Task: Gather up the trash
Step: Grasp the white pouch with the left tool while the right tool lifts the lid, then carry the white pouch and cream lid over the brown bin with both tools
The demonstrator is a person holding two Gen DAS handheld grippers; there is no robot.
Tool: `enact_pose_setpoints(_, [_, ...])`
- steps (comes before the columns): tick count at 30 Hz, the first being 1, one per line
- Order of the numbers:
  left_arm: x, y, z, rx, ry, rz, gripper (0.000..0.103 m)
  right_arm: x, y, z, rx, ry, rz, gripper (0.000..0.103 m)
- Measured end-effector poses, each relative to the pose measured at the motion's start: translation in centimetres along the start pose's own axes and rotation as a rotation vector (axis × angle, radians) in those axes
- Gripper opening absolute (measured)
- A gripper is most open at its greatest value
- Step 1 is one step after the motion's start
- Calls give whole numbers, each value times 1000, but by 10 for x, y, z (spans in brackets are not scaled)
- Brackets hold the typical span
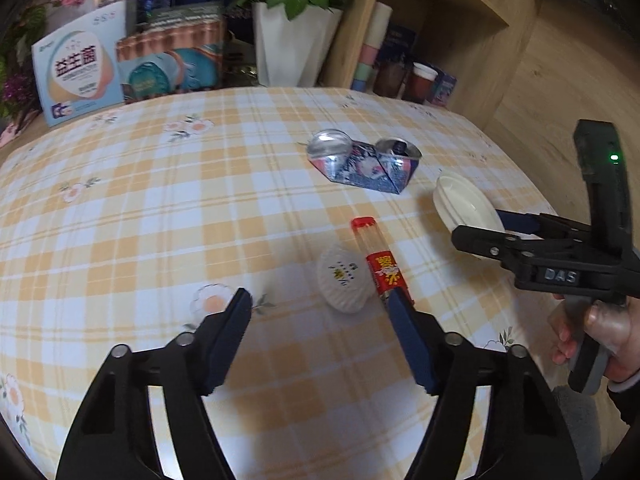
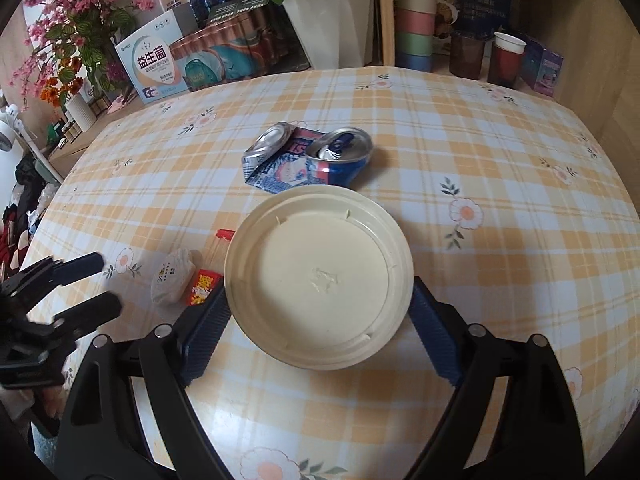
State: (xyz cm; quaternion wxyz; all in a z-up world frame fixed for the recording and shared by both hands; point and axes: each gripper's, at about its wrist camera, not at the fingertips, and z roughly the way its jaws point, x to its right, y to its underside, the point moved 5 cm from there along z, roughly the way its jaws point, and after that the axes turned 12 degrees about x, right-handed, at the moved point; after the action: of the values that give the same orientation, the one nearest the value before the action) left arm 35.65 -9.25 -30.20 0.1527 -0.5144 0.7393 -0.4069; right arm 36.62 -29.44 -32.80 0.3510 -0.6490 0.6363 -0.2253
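My right gripper [image 2: 316, 312] is shut on a round cream plastic lid [image 2: 320, 264], its blue pads pressing on opposite sides of the rim. In the left wrist view the same lid [image 1: 464, 200] tilts between the right gripper's [image 1: 478, 224] fingers, with a hand on its handle. My left gripper [image 1: 320, 300] is open low over the table. A white pleated paper liner [image 1: 342, 284] lies just ahead of the gap, near the right finger. A red and clear chopstick wrapper [image 1: 380, 260] lies under that finger's tip. A crushed blue can [image 1: 364, 164] lies farther back.
The table carries a yellow checked cloth [image 1: 140, 220] with flower prints. Along its back edge stand boxes [image 1: 80, 76], a white flower vase [image 1: 292, 48], and a wooden shelf [image 1: 440, 20] with stacked cups [image 2: 416, 20]. The left gripper [image 2: 104, 284] shows at the right wrist view's left edge.
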Motion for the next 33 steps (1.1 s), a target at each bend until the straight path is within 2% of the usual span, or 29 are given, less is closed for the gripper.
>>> enact_pose_setpoints(2, [6, 1, 14, -35, 15, 13, 58, 3, 3, -4, 1, 0, 2, 85])
enact_pose_setpoints(8, [11, -3, 44, -87, -19, 23, 57, 12, 9, -15, 11, 2, 20, 85])
enact_pose_setpoints(10, [15, -4, 48, -94, -35, 45, 54, 12, 11, -18, 13, -1, 24, 85])
enact_pose_setpoints(13, [18, -5, 49, -92, -44, 66, 37, 12, 12, -21, 17, -4, 27, 85])
enact_pose_setpoints(16, [21, -3, 47, -101, -65, 108, 37, 11, 13, -25, 22, -10, 37, 85])
enact_pose_setpoints(24, [14, -1, 20, -68, -61, 81, 36, 0, 16, -40, 36, -13, 38, 85])
enact_pose_setpoints(33, [10, -11, -42, 8, -66, 83, 36, -21, 30, -73, 57, -12, 23, 85])
